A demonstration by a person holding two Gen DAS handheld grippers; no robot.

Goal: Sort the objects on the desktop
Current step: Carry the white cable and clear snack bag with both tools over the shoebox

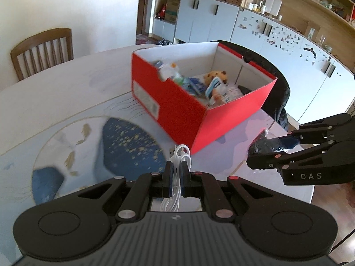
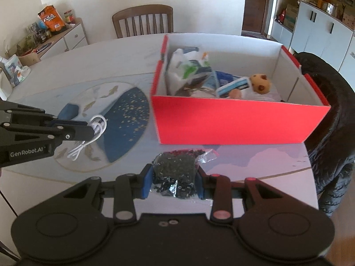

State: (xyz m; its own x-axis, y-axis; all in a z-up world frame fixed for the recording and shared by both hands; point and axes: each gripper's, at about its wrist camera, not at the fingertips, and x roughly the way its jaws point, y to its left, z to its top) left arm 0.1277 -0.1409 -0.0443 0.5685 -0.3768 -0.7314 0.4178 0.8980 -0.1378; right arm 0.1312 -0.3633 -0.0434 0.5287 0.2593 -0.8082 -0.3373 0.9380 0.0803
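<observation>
Tabletop (image 2: 66, 71) with red box (image 2: 239, 122); my left gripper (image 1: 175, 170) pinches white cable (image 1: 180, 155), right gripper (image 2: 173, 177) clamps bead bag (image 2: 175, 166).

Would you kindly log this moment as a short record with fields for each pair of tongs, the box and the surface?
left tongs: shut on the white cable, held above the table
right tongs: shut on the clear bag of black beads
red box: open, no lid on it, on the table, white inside
box contents: assorted packets and a cookie-shaped plush
table: pale top with a blue and gold round print
beyond the table: wooden chair
</observation>
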